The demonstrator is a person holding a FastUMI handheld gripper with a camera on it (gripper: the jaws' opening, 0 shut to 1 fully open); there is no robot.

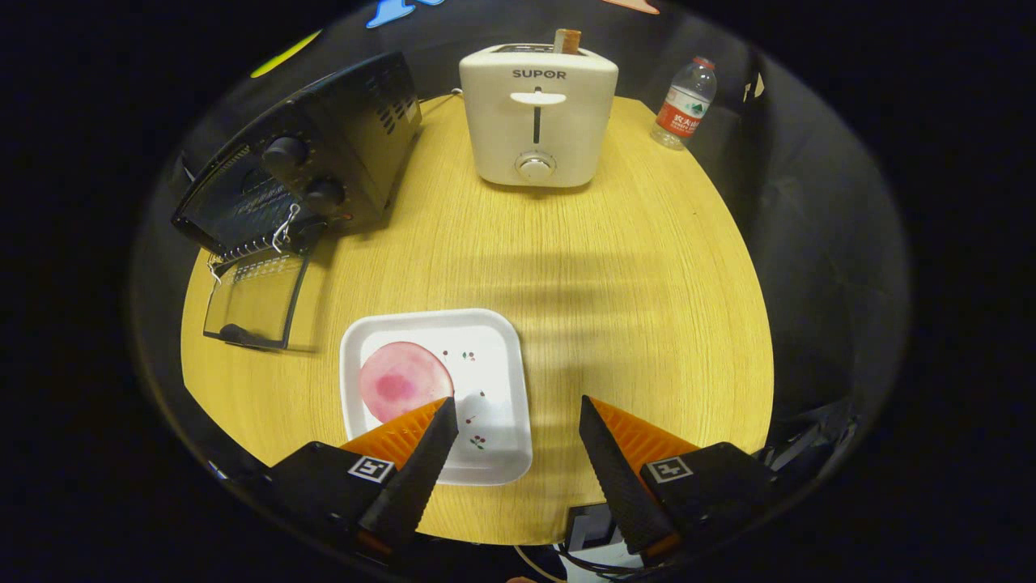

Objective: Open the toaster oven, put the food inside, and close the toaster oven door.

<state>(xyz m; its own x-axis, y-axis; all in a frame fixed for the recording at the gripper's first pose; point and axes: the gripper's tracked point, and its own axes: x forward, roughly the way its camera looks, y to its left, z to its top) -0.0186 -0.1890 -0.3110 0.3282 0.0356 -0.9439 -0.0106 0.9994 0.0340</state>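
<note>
I've got the gripper [518, 417] hovering over the near side of the round wooden surface [615, 308], jaws spread wide and holding nothing. The white square plate [494, 356] sits just ahead of the fingers, its right part showing in the gap between them, and the pink round slice of food [401, 380] lies on the plate's left half, right at the tip of the left finger [425, 461]. The black toaster oven [324, 154] is further off to the left, well apart from the plate, and its glass door [255, 300] is already folded down flat onto the surface, so opening looks done and the pick is my next step, I judge. Risks: the slice looks thin and flat, so the jaws could scrape the plate, shove it along, or pinch the rim instead of the food. I'm also centred right of the slice, so closing from here would miss it. A floppy slice could fold or drop on the way over. The lowered door sticks out toward the plate and could get bumped on approach. Beyond sit a white pop-up toaster [538, 113] and a water bottle [686, 104], both clear of the path.
</note>
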